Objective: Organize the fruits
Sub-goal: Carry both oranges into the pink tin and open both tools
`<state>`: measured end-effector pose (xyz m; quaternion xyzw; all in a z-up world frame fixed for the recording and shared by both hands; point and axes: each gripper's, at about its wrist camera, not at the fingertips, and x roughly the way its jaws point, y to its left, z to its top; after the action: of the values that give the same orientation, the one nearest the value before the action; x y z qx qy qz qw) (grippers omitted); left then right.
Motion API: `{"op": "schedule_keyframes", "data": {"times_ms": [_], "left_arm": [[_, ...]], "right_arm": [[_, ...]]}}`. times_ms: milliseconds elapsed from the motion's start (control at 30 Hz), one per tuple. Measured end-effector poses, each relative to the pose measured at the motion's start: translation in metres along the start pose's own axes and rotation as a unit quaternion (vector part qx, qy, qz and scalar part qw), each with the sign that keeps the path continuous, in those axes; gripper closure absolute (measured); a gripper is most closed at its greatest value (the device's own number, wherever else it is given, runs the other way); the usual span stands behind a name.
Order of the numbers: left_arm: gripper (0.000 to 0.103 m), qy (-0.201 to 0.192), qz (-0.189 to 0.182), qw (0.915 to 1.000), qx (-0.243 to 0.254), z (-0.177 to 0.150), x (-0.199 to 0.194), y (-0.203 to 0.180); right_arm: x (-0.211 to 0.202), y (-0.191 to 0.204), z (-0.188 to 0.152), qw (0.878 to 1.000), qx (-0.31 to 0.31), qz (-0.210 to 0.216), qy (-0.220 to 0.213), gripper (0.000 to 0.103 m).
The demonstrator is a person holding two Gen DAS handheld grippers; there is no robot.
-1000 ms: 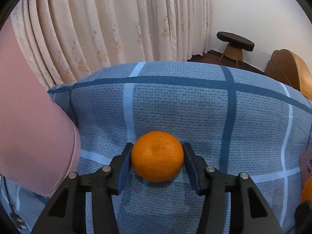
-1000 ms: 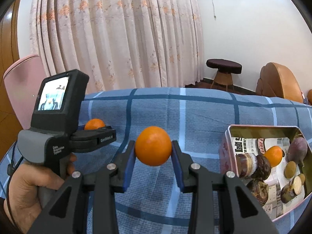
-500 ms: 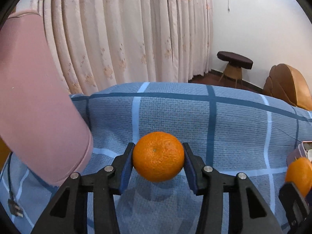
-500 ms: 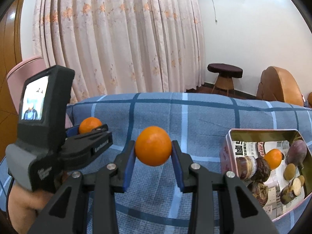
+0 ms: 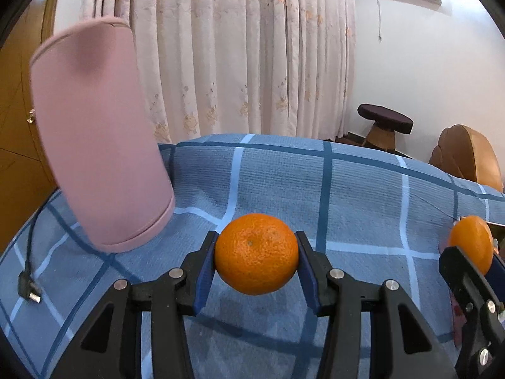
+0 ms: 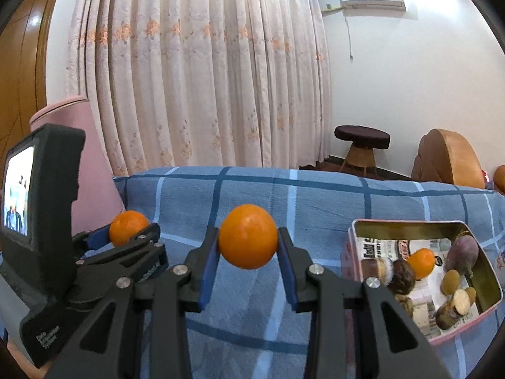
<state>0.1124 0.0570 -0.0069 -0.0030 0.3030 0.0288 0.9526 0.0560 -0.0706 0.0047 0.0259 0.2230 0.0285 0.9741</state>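
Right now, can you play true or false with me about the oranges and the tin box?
1. Both grippers hold an orange. True: the left gripper clamps the left orange, and the right gripper clamps the right orange.
2. The tin box is empty. False: it holds a small orange and other produce.
3. The cloth is red. False: it is blue plaid.
4. A pink cushion stands at the left. True.
5. The tin box has its lid on. False: it is open on top.
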Motion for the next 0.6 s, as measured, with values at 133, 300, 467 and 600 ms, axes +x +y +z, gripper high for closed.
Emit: {"op": "schedule_keyframes", "data": {"times_ms": [133,300,467,600], "left_arm": [[0.053,-0.014,0.004,0.9999,0.0,-0.007,-0.013,-0.003],[0.053,-0.027,-0.001,0.9996,-0.005,-0.017,-0.03,-0.006],[0.053,-0.036,-0.013,0.9993,-0.002,-0.025,-0.043,-0.016],[0.053,-0.045,-0.019,0.9988,0.005,-0.032,-0.055,-0.028]], "right_arm": [[-0.011,-0.006,-0.006,1.0,0.005,0.002,0.0,0.065],[-0.024,-0.017,-0.012,1.0,0.012,0.008,0.002,0.065],[-0.036,-0.03,-0.018,1.0,0.021,0.014,0.004,0.065],[-0.047,-0.041,-0.021,1.0,0.02,0.004,0.002,0.065]]}}
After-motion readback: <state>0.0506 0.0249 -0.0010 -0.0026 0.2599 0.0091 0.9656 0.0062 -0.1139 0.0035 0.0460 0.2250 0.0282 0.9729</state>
